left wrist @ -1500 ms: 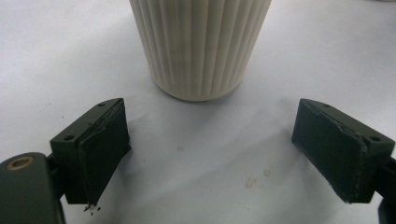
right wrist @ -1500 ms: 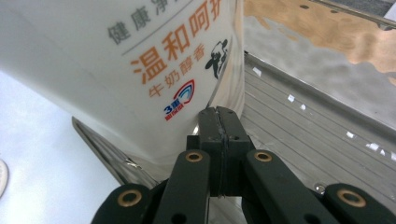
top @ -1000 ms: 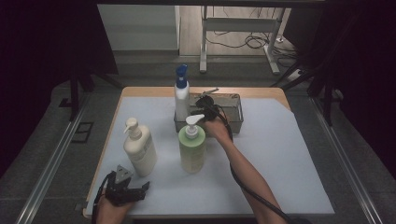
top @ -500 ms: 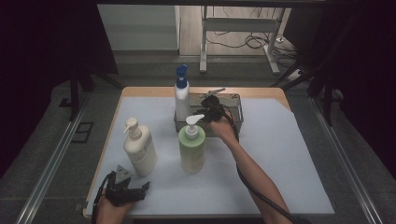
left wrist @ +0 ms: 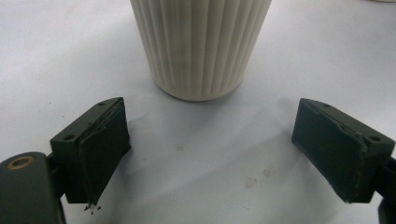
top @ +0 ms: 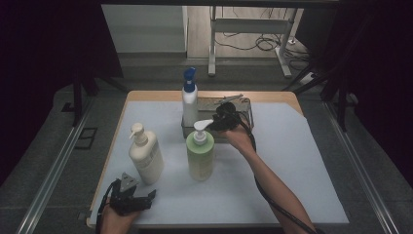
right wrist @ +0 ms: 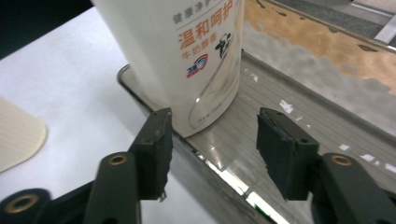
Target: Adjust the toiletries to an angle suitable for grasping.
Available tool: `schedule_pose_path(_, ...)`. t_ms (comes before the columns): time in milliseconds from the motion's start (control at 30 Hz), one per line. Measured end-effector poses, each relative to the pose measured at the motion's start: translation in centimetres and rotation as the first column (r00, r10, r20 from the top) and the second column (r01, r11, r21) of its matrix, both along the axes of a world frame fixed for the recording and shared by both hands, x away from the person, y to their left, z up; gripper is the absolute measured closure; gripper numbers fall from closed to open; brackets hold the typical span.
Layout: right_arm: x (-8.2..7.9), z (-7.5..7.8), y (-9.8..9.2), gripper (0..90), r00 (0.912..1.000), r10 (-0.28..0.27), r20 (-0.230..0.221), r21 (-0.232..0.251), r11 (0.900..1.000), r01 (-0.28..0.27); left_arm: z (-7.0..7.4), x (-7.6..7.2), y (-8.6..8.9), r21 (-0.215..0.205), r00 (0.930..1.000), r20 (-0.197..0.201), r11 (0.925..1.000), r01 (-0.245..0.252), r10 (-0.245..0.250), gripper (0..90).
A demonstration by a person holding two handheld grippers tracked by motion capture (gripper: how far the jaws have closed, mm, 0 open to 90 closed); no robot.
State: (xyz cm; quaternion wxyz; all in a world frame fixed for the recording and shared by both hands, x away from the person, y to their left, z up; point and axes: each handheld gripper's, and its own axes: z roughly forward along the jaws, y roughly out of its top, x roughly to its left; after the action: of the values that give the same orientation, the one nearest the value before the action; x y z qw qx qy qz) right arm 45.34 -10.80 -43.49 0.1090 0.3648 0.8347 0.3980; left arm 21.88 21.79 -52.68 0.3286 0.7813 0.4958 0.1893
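A white bottle with a blue pump (top: 189,100) (right wrist: 187,56) stands at the left end of a metal tray (top: 246,105) (right wrist: 289,126). My right gripper (top: 221,116) (right wrist: 212,149) is open just in front of the bottle's base. Its jaws have just been opening, and the pads touch nothing. A green bottle with a white pump (top: 200,153) stands in front of the tray. A cream ribbed bottle (top: 145,156) (left wrist: 201,46) stands to its left. My left gripper (top: 146,195) (left wrist: 210,154) rests open near the table's front left corner, with the cream bottle just beyond its jaws.
The table is covered with a white sheet (top: 292,170). A cable (top: 272,200) trails along the right forearm. A table frame and cables (top: 253,34) stand on the floor beyond the far edge.
The right gripper's jaws have opened and let go of the white bottle, and the hand has drawn back slightly to the right. The left gripper has stayed put.
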Motion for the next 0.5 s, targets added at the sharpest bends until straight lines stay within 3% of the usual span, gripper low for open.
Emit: schedule_pose_path(500,-2.3,0.6,-2.0,31.0,0.9987,0.049,0.014,-0.003,0.999,-0.049,0.0,0.0,0.0,0.0,1.0,-0.001,1.0,-0.001,0.001,10.7)
